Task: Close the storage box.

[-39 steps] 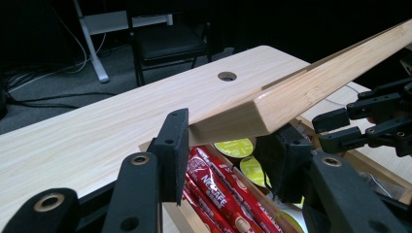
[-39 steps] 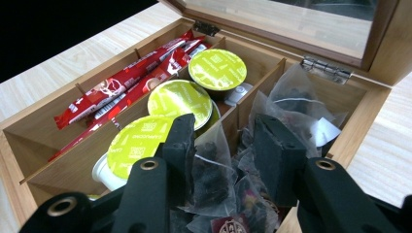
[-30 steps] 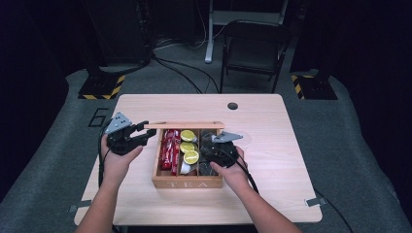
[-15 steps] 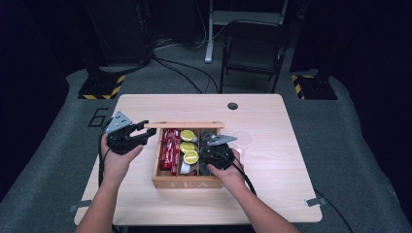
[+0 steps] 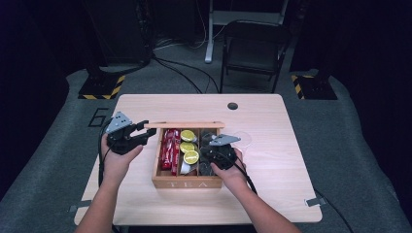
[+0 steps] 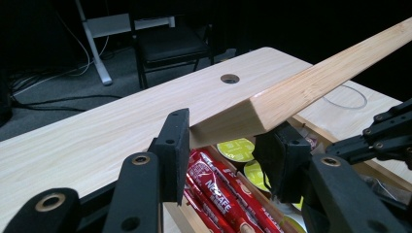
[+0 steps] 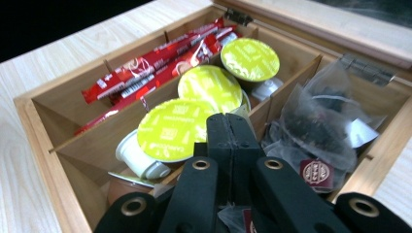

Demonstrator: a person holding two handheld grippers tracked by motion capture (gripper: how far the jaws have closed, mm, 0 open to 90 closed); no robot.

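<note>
A light wooden box (image 5: 187, 182) with "TEA" lettered on its front wall stands near the middle of the pale wooden table (image 5: 272, 189), on the person's side, and everything else sits around it. Its lid (image 6: 335, 73), a light wooden frame, is raised over the far wall on small metal hinges (image 7: 367, 68).

The left gripper (image 5: 144, 131) is at the box's left far corner; in the left gripper view its black jaws stand a moderate way apart on either side of the lid's corner, with the lid edge between them, though whether the pads press the wood cannot be told.

The right gripper (image 5: 210, 156) is down in the box's right part. In the right gripper view its jaws are pressed together, tips touching, with nothing seen between them.

Inside the box, the left compartment holds red stick sachets (image 7: 160, 60) printed with white "NESCAFÉ" lettering, partly readable. The middle compartment holds white capsules with lime-green foil lids (image 7: 175, 128) bearing small print too fine to read. The right compartment holds clear wrapped tea bags (image 7: 320, 126) with a small dark red tag.

Beyond the box, toward the table's far edge, is a round dark hole (image 5: 232, 105).
</note>
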